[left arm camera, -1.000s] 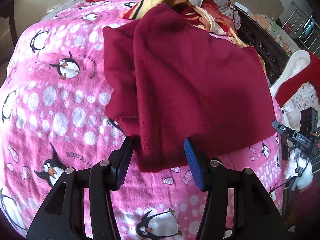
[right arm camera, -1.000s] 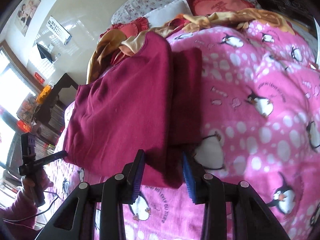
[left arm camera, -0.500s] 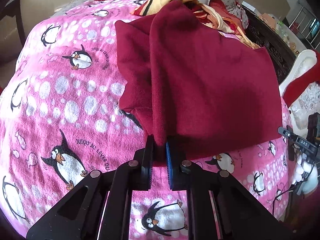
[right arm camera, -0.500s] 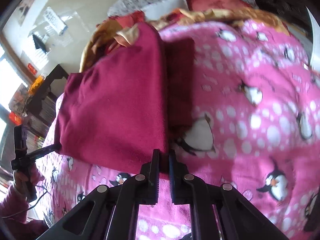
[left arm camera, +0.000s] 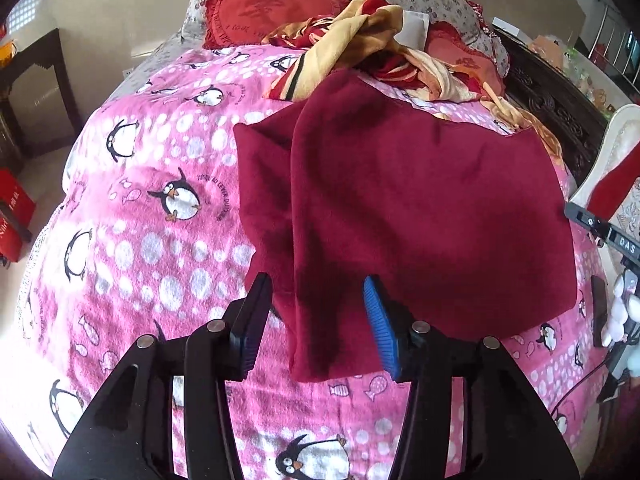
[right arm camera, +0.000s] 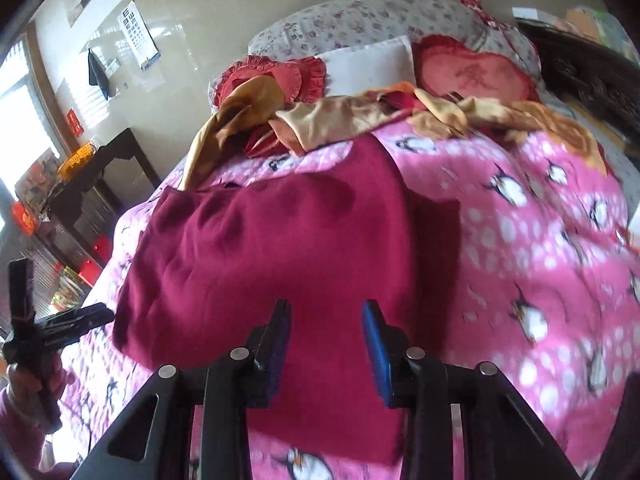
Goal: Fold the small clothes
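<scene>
Curved black lettering beside a penguin on the pink blanket [left arm camera: 132, 184] reads roughly "JUSQU'AU LEVER DU JOUR"; the last letters are hard to make out. At the far right edge of the left wrist view, the other hand-held tool [left arm camera: 612, 236] carries a small white label reading "DAS". On the left wall in the right wrist view hangs an eye chart [right arm camera: 140, 36] with rows of E-shaped symbols, too small to read singly. The red heart-shaped cushion [left arm camera: 264, 8] at the head of the bed bears stitched writing that cannot be read.
</scene>
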Demonstrator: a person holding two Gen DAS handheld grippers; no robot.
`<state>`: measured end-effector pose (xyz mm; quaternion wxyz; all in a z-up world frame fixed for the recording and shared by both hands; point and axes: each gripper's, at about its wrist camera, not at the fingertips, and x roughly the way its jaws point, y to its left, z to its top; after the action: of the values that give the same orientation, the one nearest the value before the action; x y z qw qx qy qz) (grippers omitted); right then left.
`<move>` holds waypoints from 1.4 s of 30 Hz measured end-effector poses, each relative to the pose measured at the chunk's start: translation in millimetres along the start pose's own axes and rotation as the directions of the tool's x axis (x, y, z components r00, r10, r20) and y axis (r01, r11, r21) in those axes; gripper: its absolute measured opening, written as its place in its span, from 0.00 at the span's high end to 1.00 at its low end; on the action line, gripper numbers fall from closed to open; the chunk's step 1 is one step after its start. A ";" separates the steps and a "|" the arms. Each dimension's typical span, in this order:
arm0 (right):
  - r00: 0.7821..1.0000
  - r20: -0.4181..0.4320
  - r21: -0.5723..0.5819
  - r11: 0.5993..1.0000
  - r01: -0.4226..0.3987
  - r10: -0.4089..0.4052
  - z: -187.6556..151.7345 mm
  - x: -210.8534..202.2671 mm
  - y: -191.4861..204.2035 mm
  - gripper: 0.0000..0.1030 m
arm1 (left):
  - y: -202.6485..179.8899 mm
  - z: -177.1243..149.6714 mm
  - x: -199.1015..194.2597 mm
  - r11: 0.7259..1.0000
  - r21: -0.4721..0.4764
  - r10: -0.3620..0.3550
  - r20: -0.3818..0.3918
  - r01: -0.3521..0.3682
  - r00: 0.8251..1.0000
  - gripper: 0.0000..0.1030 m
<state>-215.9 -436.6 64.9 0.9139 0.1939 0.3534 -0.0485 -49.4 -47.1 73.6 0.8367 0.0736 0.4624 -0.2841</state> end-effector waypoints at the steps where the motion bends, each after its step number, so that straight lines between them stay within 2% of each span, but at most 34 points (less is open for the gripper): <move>1: 1.000 0.006 0.000 1.000 0.009 -0.009 7.8 6.9 1.6 0.66 | -1.7 2.6 3.1 1.000 0.003 0.004 0.001 -0.004 1.000 0.54; 9: 0.997 0.024 0.025 0.997 0.074 -0.075 59.2 58.7 -10.5 0.66 | -3.5 17.8 34.6 0.998 0.006 0.058 -0.015 -0.058 0.998 0.54; 14: 0.989 0.007 0.048 0.988 0.145 -0.145 76.4 90.2 -28.8 0.66 | -1.8 22.2 44.6 0.998 0.012 0.069 -0.019 -0.069 0.997 0.54; 17: 0.990 0.013 0.059 0.988 0.140 -0.141 80.8 101.4 -38.2 0.66 | -0.7 23.1 48.8 0.998 0.007 0.068 -0.021 -0.068 0.997 0.54; 21: 0.992 -0.008 0.088 0.988 0.127 -0.126 86.9 102.2 -43.5 0.66 | -1.4 23.3 49.7 0.997 0.008 0.071 -0.019 -0.071 0.997 0.54; 25: 0.986 0.023 0.046 0.985 0.166 -0.168 86.3 80.1 -19.6 0.66 | -0.9 23.1 47.1 0.998 -0.003 0.064 -0.016 -0.064 0.998 0.54; 27: 0.991 0.056 0.041 0.992 0.119 -0.121 81.2 68.1 -0.9 0.66 | 0.3 22.8 43.4 0.998 -0.018 0.056 -0.015 -0.056 0.998 0.54; 30: 0.999 0.038 -0.034 0.999 0.002 -0.001 76.2 67.6 44.3 0.66 | 3.2 21.0 32.4 0.998 -0.045 0.031 -0.002 -0.032 1.000 0.54; 35: 0.986 -0.028 -0.127 0.978 -0.164 0.162 74.2 91.6 110.3 0.66 | 14.8 11.5 16.2 0.996 -0.092 0.016 0.014 -0.015 1.000 0.54; 42: 0.974 -0.113 -0.252 0.943 -0.219 0.196 79.3 149.8 187.9 0.66 | 30.8 0.6 17.4 0.988 -0.151 -0.009 -0.013 0.007 1.000 0.54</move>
<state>-12.1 -287.2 79.0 0.9154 0.1091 0.3733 0.1038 -25.1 -29.0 55.5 0.8356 0.0101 0.4885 -0.2509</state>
